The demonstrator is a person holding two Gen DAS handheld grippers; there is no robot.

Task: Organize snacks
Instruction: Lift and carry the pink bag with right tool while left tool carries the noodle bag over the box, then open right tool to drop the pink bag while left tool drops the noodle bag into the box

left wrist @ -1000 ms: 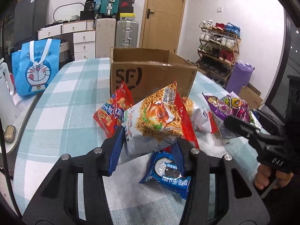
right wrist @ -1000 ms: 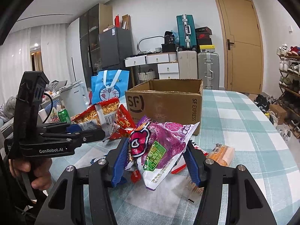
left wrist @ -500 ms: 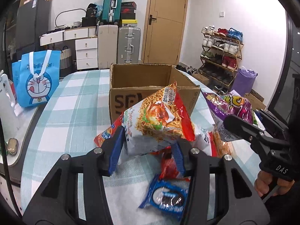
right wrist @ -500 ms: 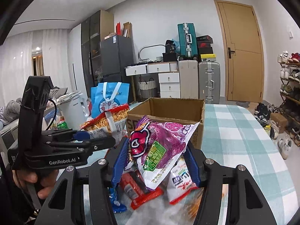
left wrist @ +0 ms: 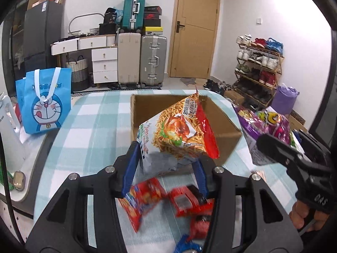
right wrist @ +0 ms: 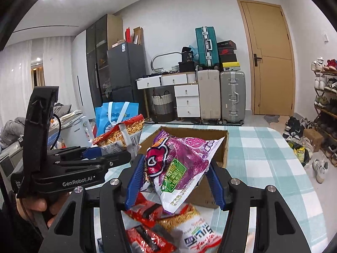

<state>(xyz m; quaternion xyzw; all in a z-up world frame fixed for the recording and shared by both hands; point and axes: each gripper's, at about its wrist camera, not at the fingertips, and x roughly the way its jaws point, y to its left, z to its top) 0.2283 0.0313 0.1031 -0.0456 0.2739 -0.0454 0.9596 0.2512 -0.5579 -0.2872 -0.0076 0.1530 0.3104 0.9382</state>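
Right wrist view: left tool (right wrist: pixel 109 155) reads "GenRobot.AI".

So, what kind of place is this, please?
Most likely a lived-in home, perhaps a dining area used for storage. A shoe rack stands by the wooden door, suitcases are stacked against the wall, and a checked tablecloth covers the table.

Bright ceiling spotlights, fisheye-warped, blurred foreground
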